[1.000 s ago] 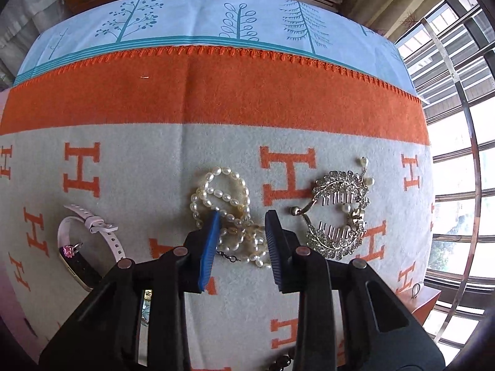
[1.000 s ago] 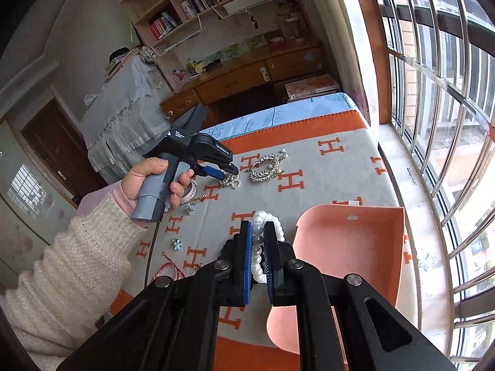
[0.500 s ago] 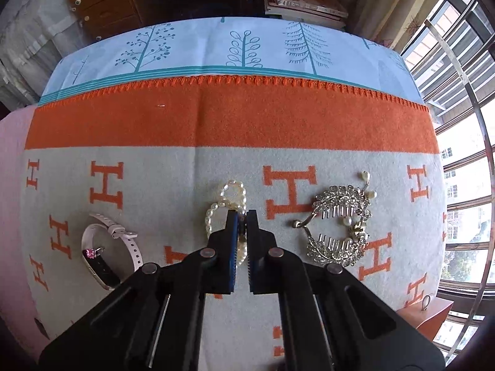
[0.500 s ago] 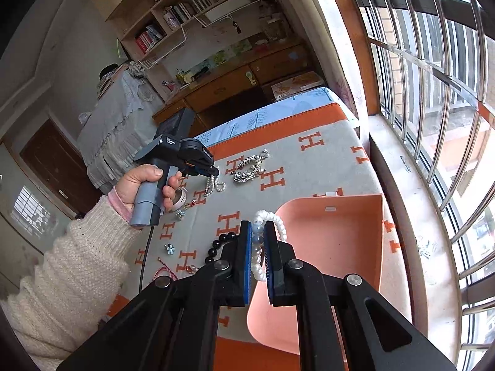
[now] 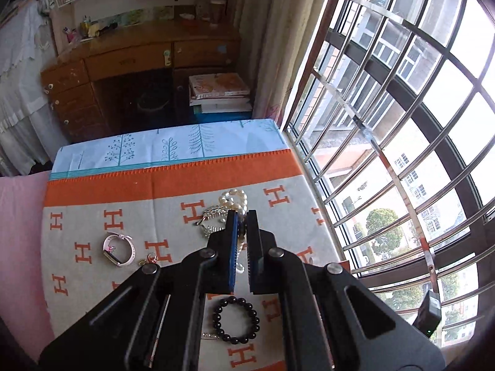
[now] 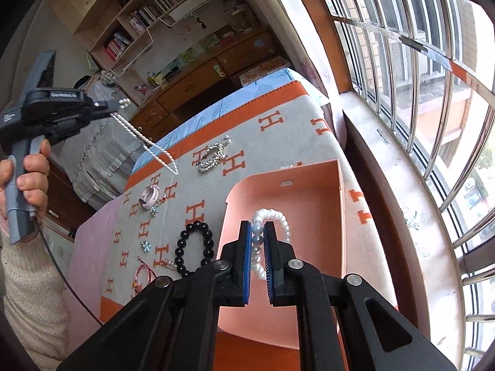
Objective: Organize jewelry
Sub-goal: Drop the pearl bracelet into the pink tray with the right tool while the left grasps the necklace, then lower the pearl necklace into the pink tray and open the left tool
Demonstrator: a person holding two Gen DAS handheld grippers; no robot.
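My left gripper (image 5: 242, 216) is shut on a pearl necklace (image 5: 234, 199) and holds it high above the blanket; in the right wrist view the necklace (image 6: 145, 140) hangs down in a long strand from the left gripper (image 6: 119, 105). My right gripper (image 6: 257, 227) is shut on a white pearl bracelet (image 6: 273, 219) and holds it over the open pink box (image 6: 309, 191). A silver hair comb (image 6: 213, 156) lies on the blanket beyond the box.
On the H-pattern blanket (image 6: 278, 136) lie a black bead bracelet (image 6: 195, 247), a pink watch (image 6: 150, 196), a small flower piece (image 6: 145, 245) and a red cord bracelet (image 6: 144, 273). The barred window (image 6: 433, 92) is on the right. The black bracelet (image 5: 235, 318) and watch (image 5: 119, 249) also show in the left wrist view.
My left gripper closed on the pearl necklace and lifted it well up off the blanket. My right gripper moved the white bracelet over the pink box.
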